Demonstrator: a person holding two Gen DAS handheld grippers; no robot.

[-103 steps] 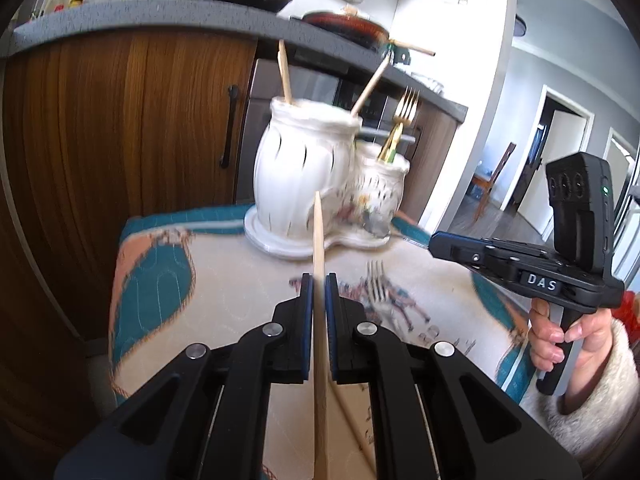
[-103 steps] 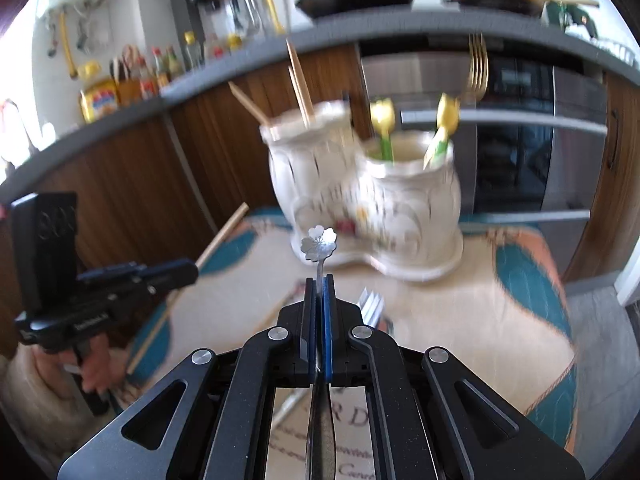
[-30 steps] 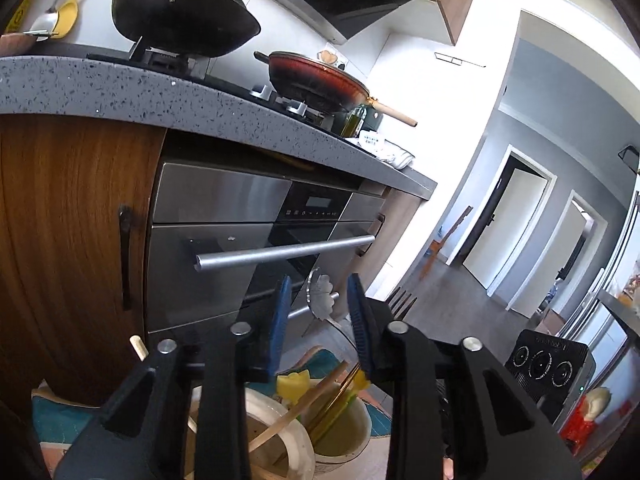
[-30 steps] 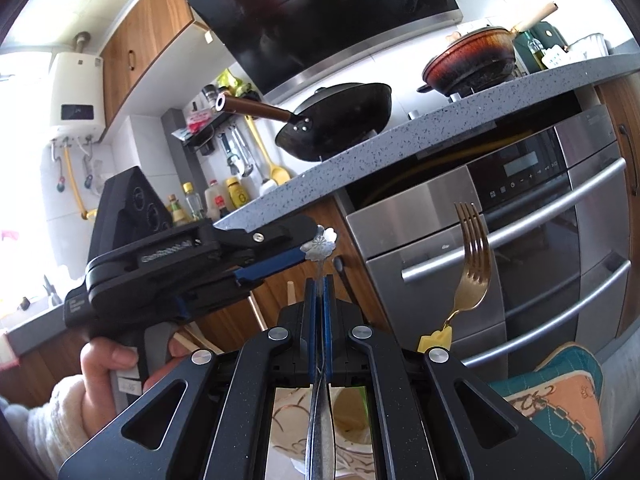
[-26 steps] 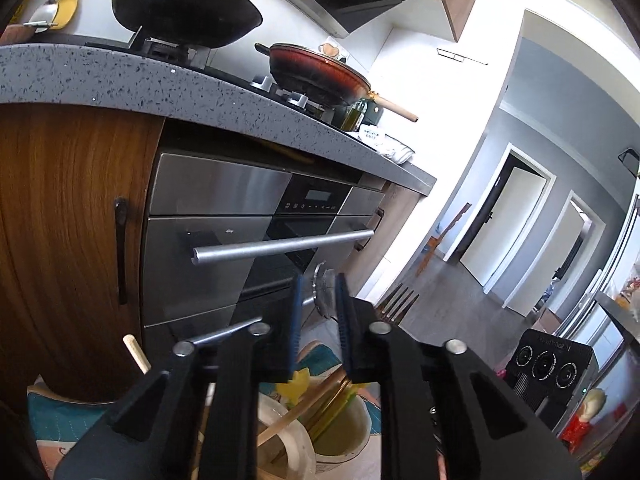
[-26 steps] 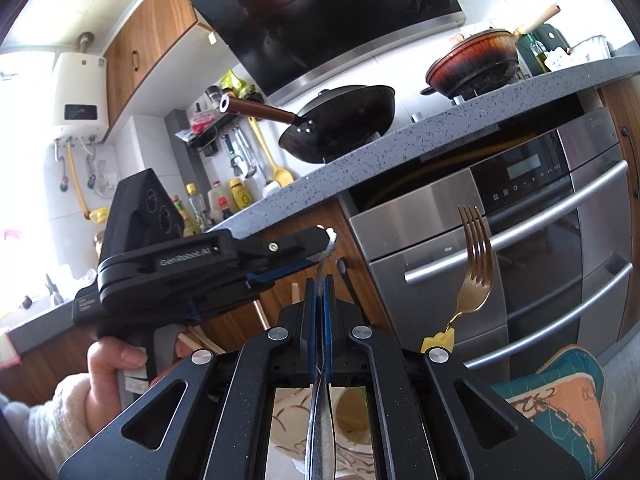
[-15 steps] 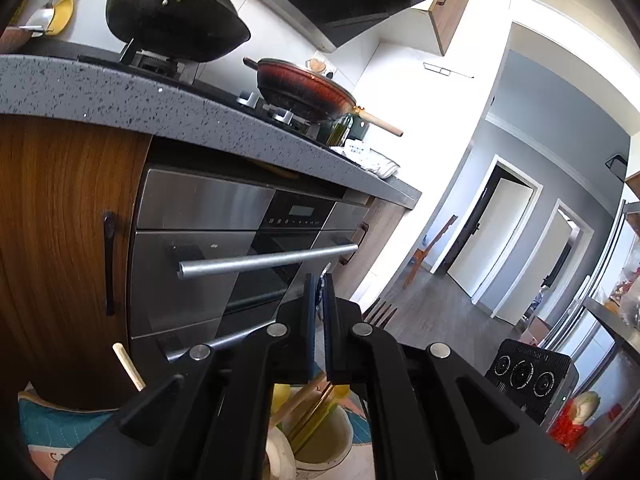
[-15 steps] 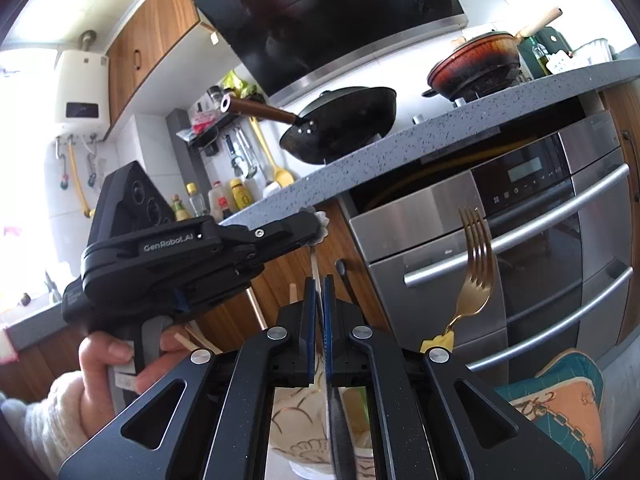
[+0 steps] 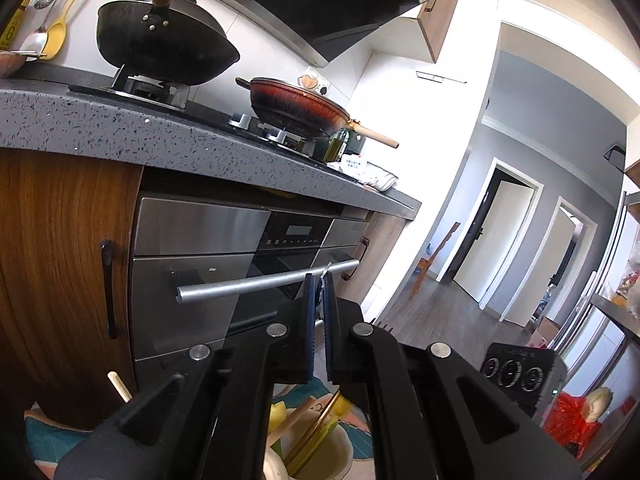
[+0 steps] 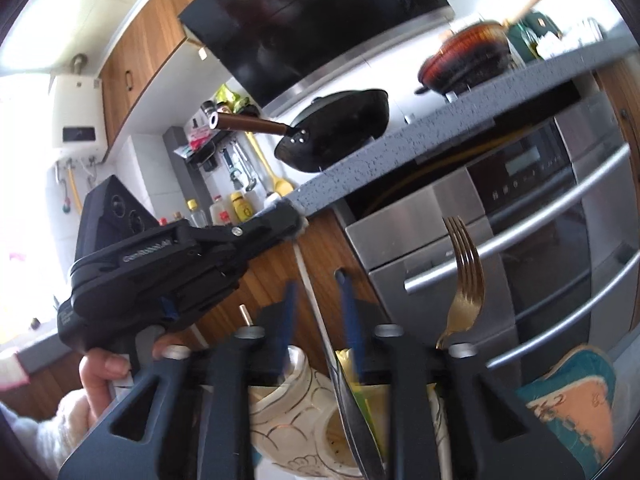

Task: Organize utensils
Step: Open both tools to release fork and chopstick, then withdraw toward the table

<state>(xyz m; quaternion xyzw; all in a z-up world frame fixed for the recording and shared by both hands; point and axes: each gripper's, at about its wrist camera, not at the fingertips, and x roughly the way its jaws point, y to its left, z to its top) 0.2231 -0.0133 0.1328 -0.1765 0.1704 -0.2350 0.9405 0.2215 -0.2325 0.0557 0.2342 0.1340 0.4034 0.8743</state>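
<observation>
Above the white ceramic holder (image 10: 296,412), the silver utensil (image 10: 310,292) is being pinched at its flower-shaped top by the closed left gripper (image 10: 294,222), while the right gripper (image 10: 318,312) is being opened around its handle, pads apart.

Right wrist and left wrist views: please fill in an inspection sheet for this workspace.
Surface: patterned cloth under the holder.
Job's things: flower-topped utensil near upright at the white ceramic holder; gold fork and chopsticks stick up from it.
Clutter: nothing seen.
Grippers: left gripper shut on the utensil's top; right gripper jaws opening, the utensil between them, not pressed.
Cables: nothing seen.
Surroundings: oven; wok and red pan on the hob above.
</observation>
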